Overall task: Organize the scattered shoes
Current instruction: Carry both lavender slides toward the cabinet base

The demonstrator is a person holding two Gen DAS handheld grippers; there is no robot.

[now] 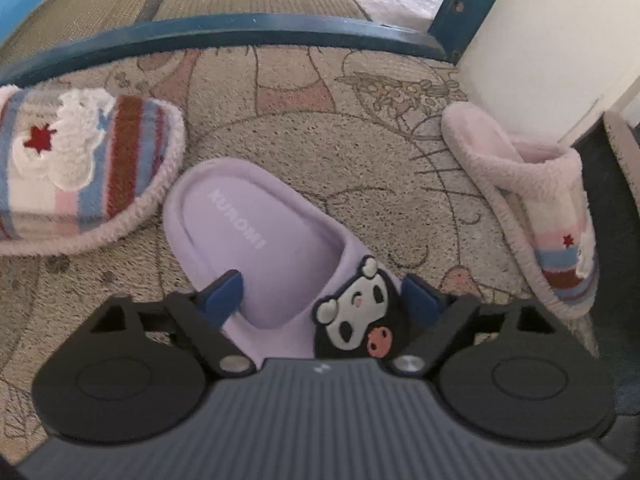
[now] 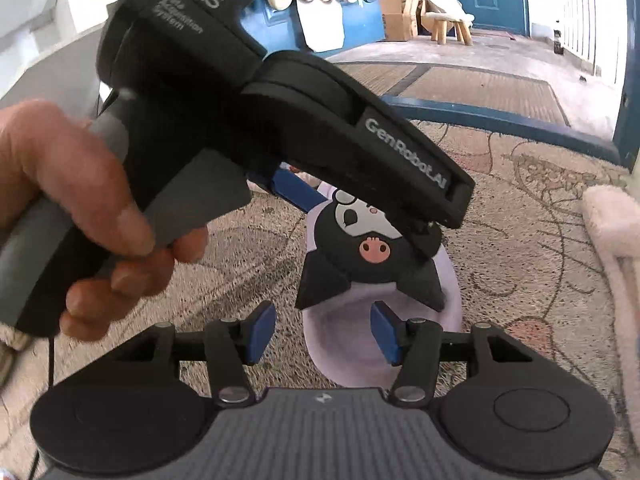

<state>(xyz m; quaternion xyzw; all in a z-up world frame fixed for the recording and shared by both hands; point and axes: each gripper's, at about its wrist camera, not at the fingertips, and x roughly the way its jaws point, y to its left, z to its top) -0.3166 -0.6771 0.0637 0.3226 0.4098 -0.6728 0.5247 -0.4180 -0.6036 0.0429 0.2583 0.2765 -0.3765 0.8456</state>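
Observation:
A lilac slipper (image 1: 256,240) with a black-and-white cartoon figure (image 1: 360,312) on its upper lies on the patterned carpet. My left gripper (image 1: 322,292) straddles that upper, and its blue pads (image 1: 226,290) touch both sides of it. In the right wrist view a hand (image 2: 60,200) holds the left gripper (image 2: 356,216) over the lilac slipper (image 2: 348,360). My right gripper (image 2: 324,336) hovers at the slipper's toe with its jaws apart. One of its pads is over the toe, the other over the carpet.
A striped fluffy slipper (image 1: 80,168) lies at the left and its mate (image 1: 552,216) at the right by a white wall (image 1: 540,40). A blue threshold (image 1: 240,28) bounds the carpet (image 1: 320,140), with woven mats beyond. Boxes and a stool (image 2: 448,24) stand far back.

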